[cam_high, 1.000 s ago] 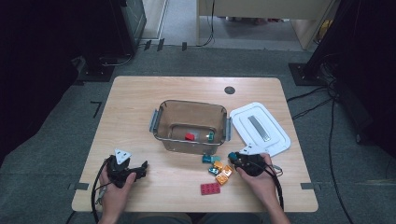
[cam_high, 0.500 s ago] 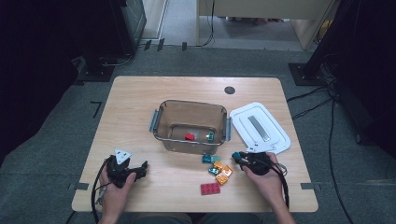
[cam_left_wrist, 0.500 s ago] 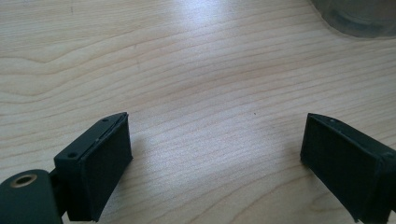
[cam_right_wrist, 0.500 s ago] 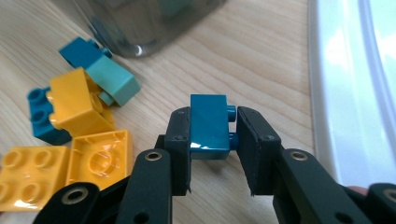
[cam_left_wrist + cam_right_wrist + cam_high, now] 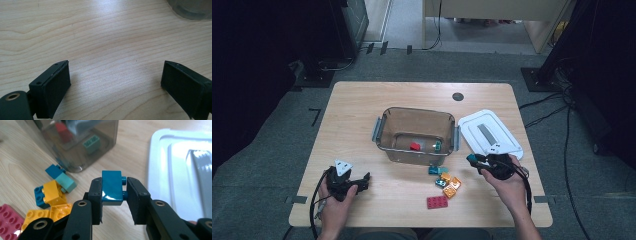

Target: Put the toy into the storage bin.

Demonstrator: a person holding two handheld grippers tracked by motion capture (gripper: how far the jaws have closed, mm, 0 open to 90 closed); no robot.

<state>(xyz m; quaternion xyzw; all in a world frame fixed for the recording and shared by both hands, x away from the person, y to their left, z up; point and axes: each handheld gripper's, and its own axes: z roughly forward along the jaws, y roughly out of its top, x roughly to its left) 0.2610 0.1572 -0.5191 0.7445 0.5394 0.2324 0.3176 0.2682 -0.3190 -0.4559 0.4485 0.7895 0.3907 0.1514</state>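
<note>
My right gripper [image 5: 114, 195] is shut on a teal brick [image 5: 111, 187], held off the table with its studs pointing right. In the high view the right gripper [image 5: 475, 161] hangs between the clear plastic bin [image 5: 416, 135] and the white lid [image 5: 490, 135], with the teal brick [image 5: 472, 159] at its tip. Loose bricks lie on the table in front of the bin: orange ones [image 5: 451, 183], a small teal one [image 5: 434, 170] and a flat red plate [image 5: 437, 202]. A red brick [image 5: 414, 146] and a green one [image 5: 438, 146] lie inside the bin. My left gripper [image 5: 362, 181] rests open at the front left, nothing between its jaws [image 5: 115, 85].
The wooden table [image 5: 362, 110] has a dark round hole [image 5: 457, 96] near the back. The white lid lies flat to the right of the bin. Cables run over the floor at the right.
My right gripper has lifted off the brick pile with the teal brick and moved right and up toward the lid. The left gripper has stayed where it was.
</note>
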